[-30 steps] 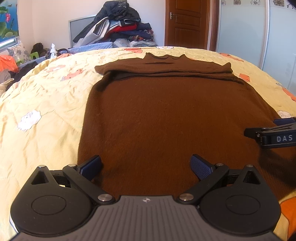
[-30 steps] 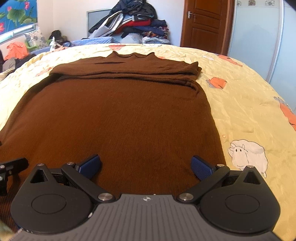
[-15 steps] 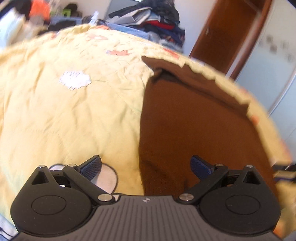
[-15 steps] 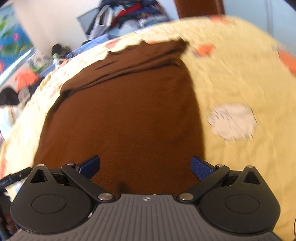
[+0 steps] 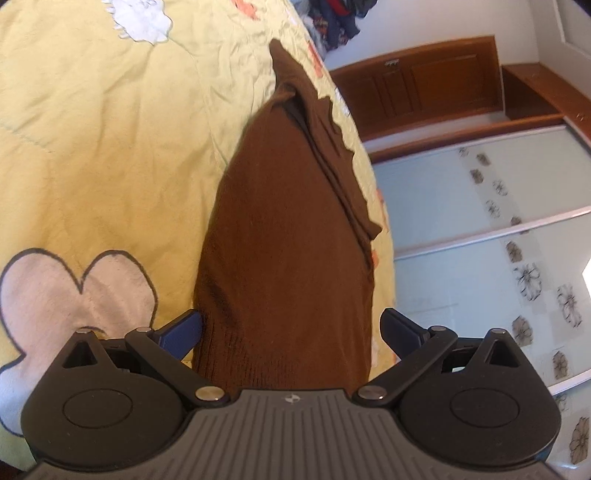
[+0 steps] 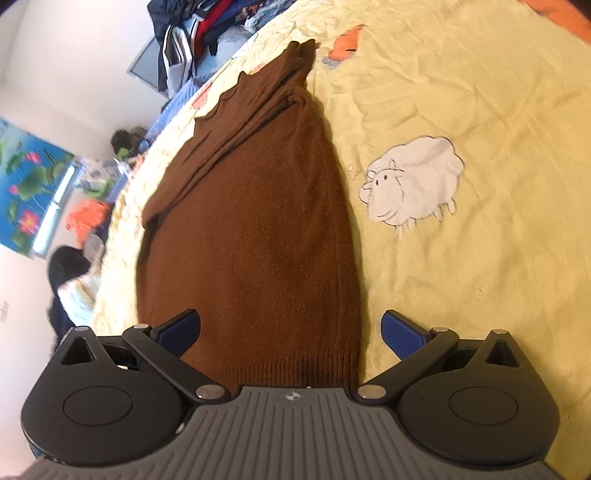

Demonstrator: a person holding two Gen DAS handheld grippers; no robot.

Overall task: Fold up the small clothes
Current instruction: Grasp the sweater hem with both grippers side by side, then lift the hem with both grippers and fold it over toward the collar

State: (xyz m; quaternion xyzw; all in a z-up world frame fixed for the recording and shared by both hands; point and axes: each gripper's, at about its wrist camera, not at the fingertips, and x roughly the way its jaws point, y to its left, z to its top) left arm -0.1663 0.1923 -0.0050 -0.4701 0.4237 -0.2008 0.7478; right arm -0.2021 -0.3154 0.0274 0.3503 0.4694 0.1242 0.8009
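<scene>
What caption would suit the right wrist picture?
Open right gripper straddling the hem of a brown sweater on a yellow bedspread.

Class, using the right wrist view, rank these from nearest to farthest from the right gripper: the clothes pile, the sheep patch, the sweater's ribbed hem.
1. Sweater's ribbed hem, between the right gripper's fingers.
2. Sheep patch, on the bedspread, right.
3. Clothes pile, beyond the bed, upper left.

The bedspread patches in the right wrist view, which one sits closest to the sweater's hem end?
The white sheep, beside the brown sweater on the yellow bedspread. The orange patch lies far off, by the sweater's folded top.
</scene>
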